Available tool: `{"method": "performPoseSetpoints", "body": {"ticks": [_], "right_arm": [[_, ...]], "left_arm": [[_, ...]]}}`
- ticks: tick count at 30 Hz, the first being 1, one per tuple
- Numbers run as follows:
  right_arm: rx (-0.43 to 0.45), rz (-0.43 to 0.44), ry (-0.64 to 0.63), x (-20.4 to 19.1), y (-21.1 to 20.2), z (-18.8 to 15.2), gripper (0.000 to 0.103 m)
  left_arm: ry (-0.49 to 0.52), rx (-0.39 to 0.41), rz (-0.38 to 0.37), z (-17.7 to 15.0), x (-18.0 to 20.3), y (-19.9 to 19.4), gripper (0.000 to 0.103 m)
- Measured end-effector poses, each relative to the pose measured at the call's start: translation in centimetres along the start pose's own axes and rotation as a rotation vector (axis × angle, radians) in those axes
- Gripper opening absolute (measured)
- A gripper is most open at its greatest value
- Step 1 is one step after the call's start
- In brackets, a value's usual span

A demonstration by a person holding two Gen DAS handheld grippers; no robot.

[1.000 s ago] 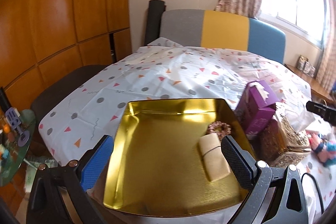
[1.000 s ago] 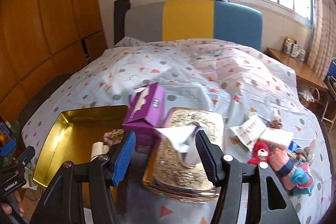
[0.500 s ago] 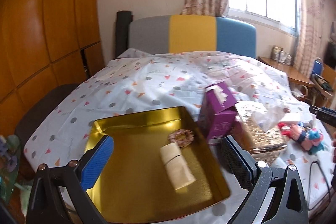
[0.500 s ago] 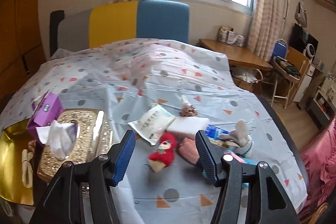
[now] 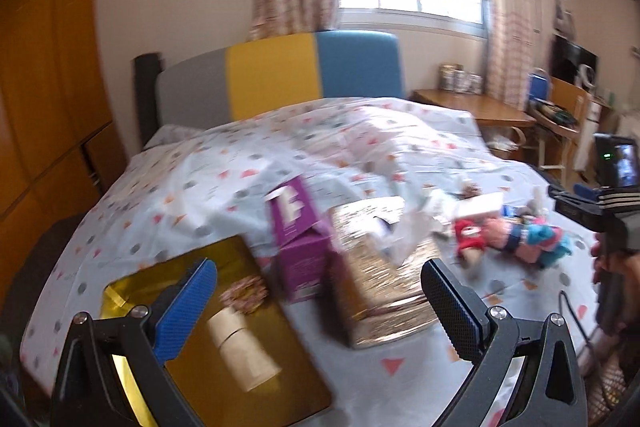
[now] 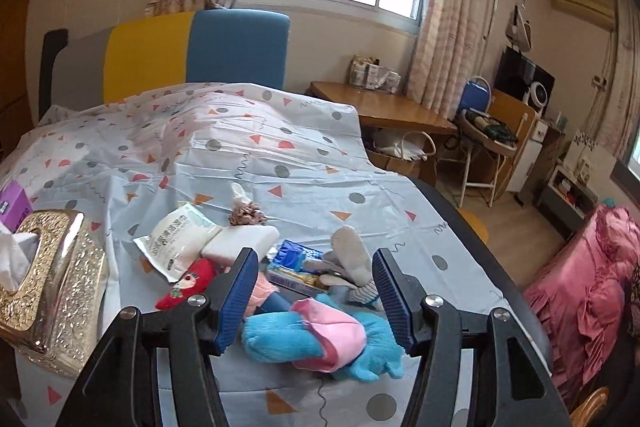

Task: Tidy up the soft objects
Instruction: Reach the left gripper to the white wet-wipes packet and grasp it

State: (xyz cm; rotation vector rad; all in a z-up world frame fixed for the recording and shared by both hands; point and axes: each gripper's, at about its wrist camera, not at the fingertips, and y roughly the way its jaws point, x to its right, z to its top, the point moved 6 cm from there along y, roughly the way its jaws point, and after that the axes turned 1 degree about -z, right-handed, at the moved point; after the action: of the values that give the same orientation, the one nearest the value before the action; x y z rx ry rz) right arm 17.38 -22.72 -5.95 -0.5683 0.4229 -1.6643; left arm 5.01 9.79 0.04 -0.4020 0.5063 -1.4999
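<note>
The right gripper (image 6: 314, 293) has its fingers (image 6: 236, 297) wide apart with nothing held. A second ago they looked down on the gold tissue box (image 6: 52, 287); now they hang just over the heap of soft toys (image 6: 320, 331) on the bed (image 6: 280, 155), so I think a toy from the heap is the next thing to be picked up. The blue and pink plush toy lies right under the gap between the fingers, not touched yet.

The left gripper (image 5: 320, 311) is wide apart too and holds nothing. It has swung away from the gold tray (image 5: 280, 379) toward the middle of the bed, so the tray now sits at the lower left of its view.

Counting: one gold tray, with one rolled cloth (image 5: 240, 347) and one scrunchie (image 5: 244, 293) in it. One purple box (image 5: 300, 247) stands just beside the tray, touching the one tissue box. On the bed are one more scrunchie (image 6: 247, 215), one white packet (image 6: 180, 239), one white block (image 6: 240, 239), one red doll (image 6: 188, 283), one blue packet (image 6: 296, 265) and one grey plush (image 6: 350, 251). The heap is tangled, so more toys may hide there.
</note>
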Motion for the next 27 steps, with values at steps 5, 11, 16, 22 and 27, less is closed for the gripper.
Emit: {"method": "performPoseSetpoints", "body": {"ticks": [5, 11, 16, 22, 27], "right_arm": [[-0.092, -0.012, 0.189, 4.2, 2.3, -1.9, 0.060], [-0.118, 0.025, 0.281, 5.6, 2.3, -2.3, 0.060], [-0.106, 0.063, 0.301, 5.4, 1.7, -1.8, 0.060], [-0.123, 0.106, 0.351, 5.9, 1.8, -1.7, 0.060], [-0.143, 0.136, 0.398, 6.5, 2.1, -1.9, 0.060]], "left_arm": [[0.059, -0.035, -0.111, 3.2, 5.2, 2.6, 0.103], [0.131, -0.169, -0.182, 6.5, 11.9, 8.5, 0.097], [0.226, -0.289, -0.124, 7.3, 15.7, 16.0, 0.093], [0.316, -0.440, -0.066, 5.3, 18.2, 24.3, 0.089], [0.391, -0.516, -0.043, 4.0, 20.1, 28.9, 0.089]]}}
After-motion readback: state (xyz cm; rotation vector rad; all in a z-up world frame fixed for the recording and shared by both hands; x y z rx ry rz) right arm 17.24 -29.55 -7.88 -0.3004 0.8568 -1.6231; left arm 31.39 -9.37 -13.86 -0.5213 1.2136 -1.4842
